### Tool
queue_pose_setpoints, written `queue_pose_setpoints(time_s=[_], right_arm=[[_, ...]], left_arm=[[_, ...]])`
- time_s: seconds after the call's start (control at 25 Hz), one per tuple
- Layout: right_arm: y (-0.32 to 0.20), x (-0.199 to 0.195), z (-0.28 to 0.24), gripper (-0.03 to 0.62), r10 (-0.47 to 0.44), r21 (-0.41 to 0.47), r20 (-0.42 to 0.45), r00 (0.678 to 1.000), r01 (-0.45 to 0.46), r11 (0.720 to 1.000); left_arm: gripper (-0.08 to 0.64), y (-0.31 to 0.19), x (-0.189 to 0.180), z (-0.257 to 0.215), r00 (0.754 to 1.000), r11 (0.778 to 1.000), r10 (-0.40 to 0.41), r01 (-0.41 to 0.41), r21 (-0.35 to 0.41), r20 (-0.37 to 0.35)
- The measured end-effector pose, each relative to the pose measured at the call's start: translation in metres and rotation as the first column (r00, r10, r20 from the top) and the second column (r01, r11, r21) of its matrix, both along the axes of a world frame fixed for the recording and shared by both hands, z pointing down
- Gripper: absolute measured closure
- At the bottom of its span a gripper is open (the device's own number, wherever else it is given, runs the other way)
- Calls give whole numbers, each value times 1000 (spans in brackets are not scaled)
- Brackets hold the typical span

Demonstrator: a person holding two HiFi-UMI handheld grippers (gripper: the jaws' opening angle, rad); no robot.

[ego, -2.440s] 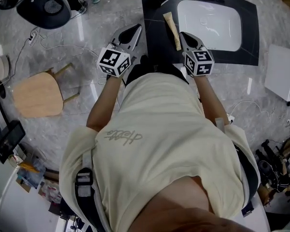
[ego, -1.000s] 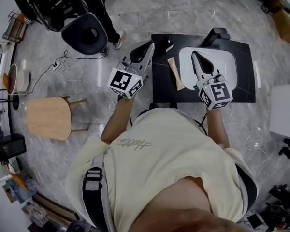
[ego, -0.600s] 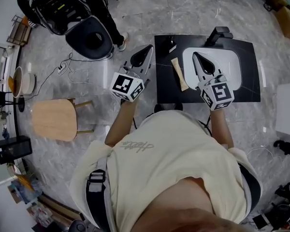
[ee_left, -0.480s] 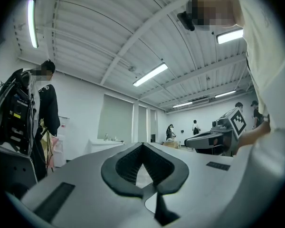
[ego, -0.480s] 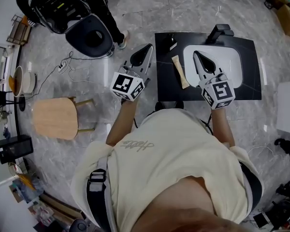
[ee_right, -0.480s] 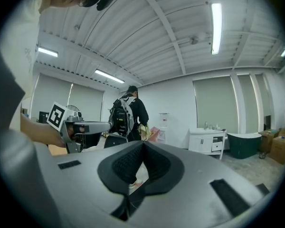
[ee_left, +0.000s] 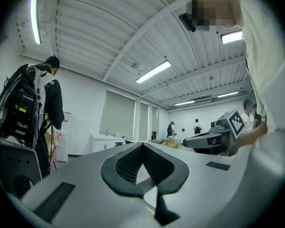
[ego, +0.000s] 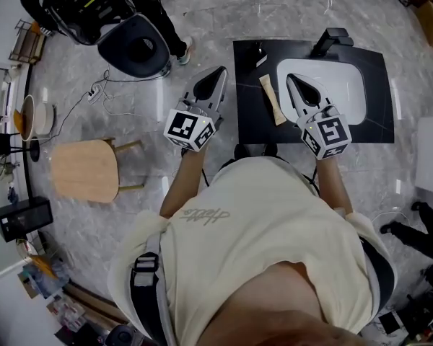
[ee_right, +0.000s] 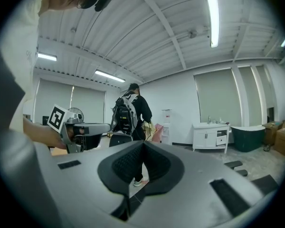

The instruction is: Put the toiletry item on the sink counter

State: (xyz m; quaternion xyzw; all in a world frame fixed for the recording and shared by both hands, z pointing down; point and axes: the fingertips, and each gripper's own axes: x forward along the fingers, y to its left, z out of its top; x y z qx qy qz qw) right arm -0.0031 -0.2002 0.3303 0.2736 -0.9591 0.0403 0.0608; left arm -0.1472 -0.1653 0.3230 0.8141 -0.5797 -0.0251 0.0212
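Toiletry tube [ego: 273, 100]: lies on black sink counter [ego: 249, 117], just left of white basin [ego: 335, 85], between left gripper [ego: 218, 74] and right gripper [ego: 292, 83], both closed on nothing; risk: a low sweep of either could knock it into the basin.

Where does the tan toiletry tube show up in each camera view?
Head view: the tan tube lies on the black counter, just left of the white basin.
Left gripper view: not in it.
Right gripper view: not in it.
Shared landmark: the person wearing a black backpack, top left in head view, far left in left gripper view, centre in right gripper view.
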Motion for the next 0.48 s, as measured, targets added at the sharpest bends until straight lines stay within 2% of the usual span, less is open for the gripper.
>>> queue_pose_setpoints(time_s=[0.48], right_arm=[[-10,-7,21,598,6,-31,-20,1000,-7,999]], left_arm=[[557,-11,-3,12,1000,1000,24,-24,-13,-11]])
